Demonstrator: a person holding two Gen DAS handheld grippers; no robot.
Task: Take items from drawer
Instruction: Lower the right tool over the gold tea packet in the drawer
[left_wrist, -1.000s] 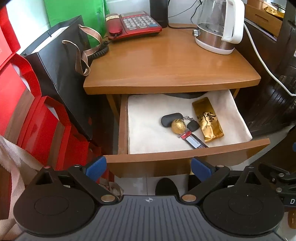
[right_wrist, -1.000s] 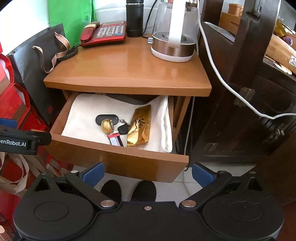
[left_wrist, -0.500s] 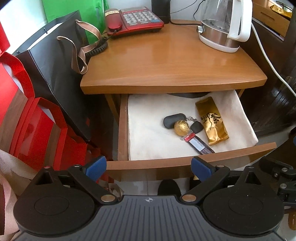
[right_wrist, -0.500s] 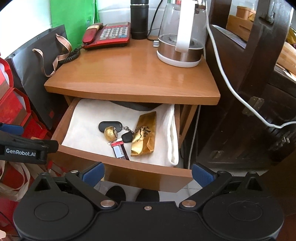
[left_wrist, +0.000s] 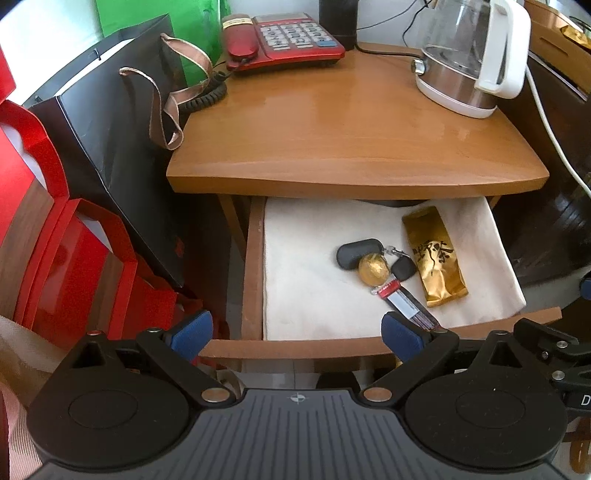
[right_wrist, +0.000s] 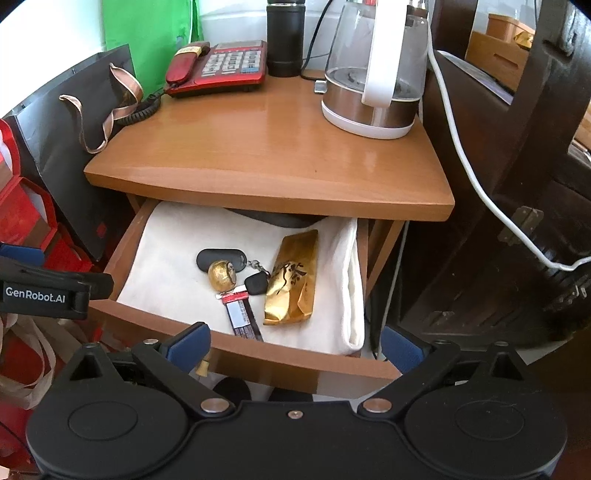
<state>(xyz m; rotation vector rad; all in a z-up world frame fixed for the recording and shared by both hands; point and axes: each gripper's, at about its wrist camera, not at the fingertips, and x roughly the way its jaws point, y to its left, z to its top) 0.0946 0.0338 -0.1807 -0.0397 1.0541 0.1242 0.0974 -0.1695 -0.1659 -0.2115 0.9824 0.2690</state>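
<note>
Wooden and pulled open, the drawer (left_wrist: 295, 349) sits straight ahead of both your grippers, its front rail just past the blue tips. Your left gripper (left_wrist: 295, 330) has its fingers (left_wrist: 192, 328) spread wide and empty, hovering short of the rail; your right gripper (right_wrist: 293, 347) is the same, fingers (right_wrist: 190, 341) wide apart with nothing between them, the drawer front crossing the gap.

Inside the drawer a white cloth (right_wrist: 177, 258) lines the bottom. On it, ahead of your right fingers and a little to their left, a black oval fob (right_wrist: 221, 259) lies touching a gold foil ball (right_wrist: 222, 275). A small black key (right_wrist: 256, 284) sits just right of the ball, joined to the fob by a short chain. A gold tea packet (right_wrist: 293, 278) lies lengthwise just right of the key. A dark sachet with a red end (right_wrist: 240, 314) lies nearest the rail, its far end beside the ball and key.

From your left gripper these same things lie ahead and to the right, the sachet (left_wrist: 404, 304) just beyond the right fingertip.

Above the drawer, on the counter (right_wrist: 266, 158), stand a red telephone (right_wrist: 218, 68), a glass kettle (right_wrist: 373, 70) and a black flask (right_wrist: 285, 37). A black paper bag (left_wrist: 110, 155) leans left of the counter.
</note>
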